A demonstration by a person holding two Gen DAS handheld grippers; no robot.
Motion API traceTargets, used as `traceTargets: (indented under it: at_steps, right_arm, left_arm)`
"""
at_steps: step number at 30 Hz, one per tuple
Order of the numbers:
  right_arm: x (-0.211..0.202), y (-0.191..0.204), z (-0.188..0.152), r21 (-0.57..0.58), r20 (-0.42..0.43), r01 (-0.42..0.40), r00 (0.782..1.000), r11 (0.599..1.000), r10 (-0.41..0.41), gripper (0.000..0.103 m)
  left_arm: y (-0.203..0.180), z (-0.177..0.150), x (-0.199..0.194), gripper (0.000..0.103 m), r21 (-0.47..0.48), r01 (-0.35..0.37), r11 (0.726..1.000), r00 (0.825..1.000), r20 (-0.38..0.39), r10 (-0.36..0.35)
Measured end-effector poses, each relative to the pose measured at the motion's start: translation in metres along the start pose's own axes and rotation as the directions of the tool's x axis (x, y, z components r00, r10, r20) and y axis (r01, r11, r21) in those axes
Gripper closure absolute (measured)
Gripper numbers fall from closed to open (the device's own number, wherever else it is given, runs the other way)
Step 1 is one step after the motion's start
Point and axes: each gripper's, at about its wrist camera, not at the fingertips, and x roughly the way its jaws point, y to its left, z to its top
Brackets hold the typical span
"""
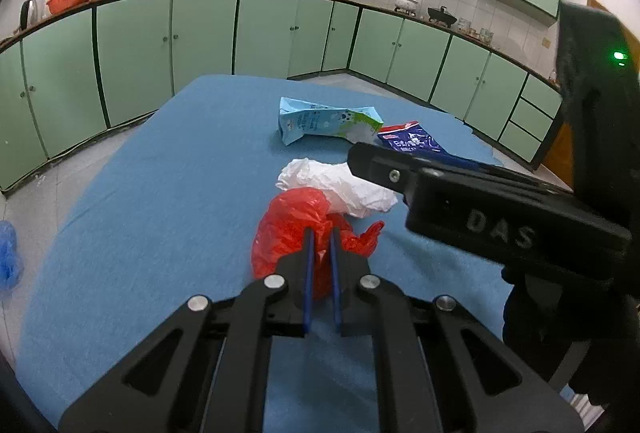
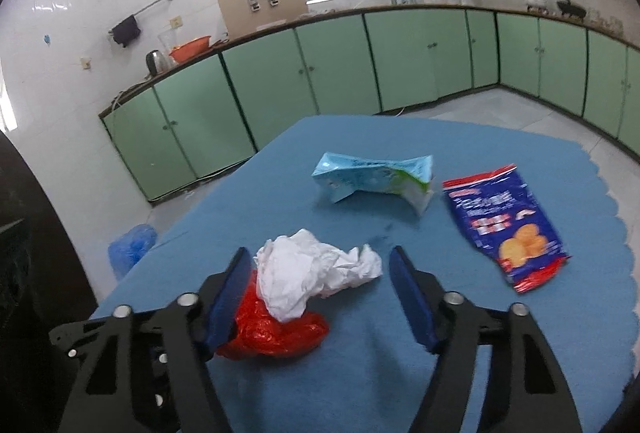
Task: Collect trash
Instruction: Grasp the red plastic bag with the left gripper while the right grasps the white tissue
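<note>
My left gripper (image 1: 322,233) is shut on a crumpled red plastic bag (image 1: 288,229) that lies on the blue-covered table (image 1: 160,193). A crumpled white bag (image 1: 340,185) rests against the red one, just beyond it. In the right wrist view my right gripper (image 2: 319,259) stands open around the white bag (image 2: 312,269). Its left finger is close beside the wad and its right finger is a little apart from it. The red bag (image 2: 276,333) lies under the left finger. Farther back lie a crushed light-blue carton (image 2: 372,179) and a flattened blue snack bag (image 2: 508,229).
Green cabinets (image 1: 200,41) run along the walls behind the table. A blue plastic bag (image 2: 132,245) sits on the floor off the table's left side. The right gripper's black housing (image 1: 508,225) fills the right of the left wrist view. The table's scalloped edge (image 2: 624,233) is at the right.
</note>
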Motion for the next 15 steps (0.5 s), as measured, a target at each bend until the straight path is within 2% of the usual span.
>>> traceTargets:
  at_steps: [1,3,4,6,15]
  right_arm:
    - [0.004,0.002,-0.001,-0.006,-0.017,-0.024,1.000,1.000,0.024,0.054]
    - [0.006,0.005,-0.003,-0.015,-0.032,-0.052,0.998,0.999,0.052,0.071]
    - [0.008,0.007,-0.004,-0.017,-0.038,-0.066,0.997,0.998,0.065,0.075]
    - [0.008,0.008,-0.005,-0.014,-0.043,-0.084,0.996,0.996,0.083,0.093]
    - [-0.019,-0.004,0.002,0.017,0.021,-0.069,0.997,0.997,0.069,0.097]
  left_arm:
    - [0.002,-0.001,0.000,0.097,-0.001,0.000,1.000,1.000,-0.003,0.000]
    - [0.004,-0.003,-0.001,0.097,-0.005,0.000,1.000,1.000,-0.007,0.000]
    - [0.006,-0.004,-0.001,0.098,-0.008,-0.002,1.000,1.000,-0.008,0.002]
    - [0.007,-0.004,-0.002,0.098,-0.012,-0.003,1.000,1.000,-0.008,0.002]
    - [0.015,0.001,-0.013,0.099,-0.022,-0.024,0.999,0.999,0.030,0.025]
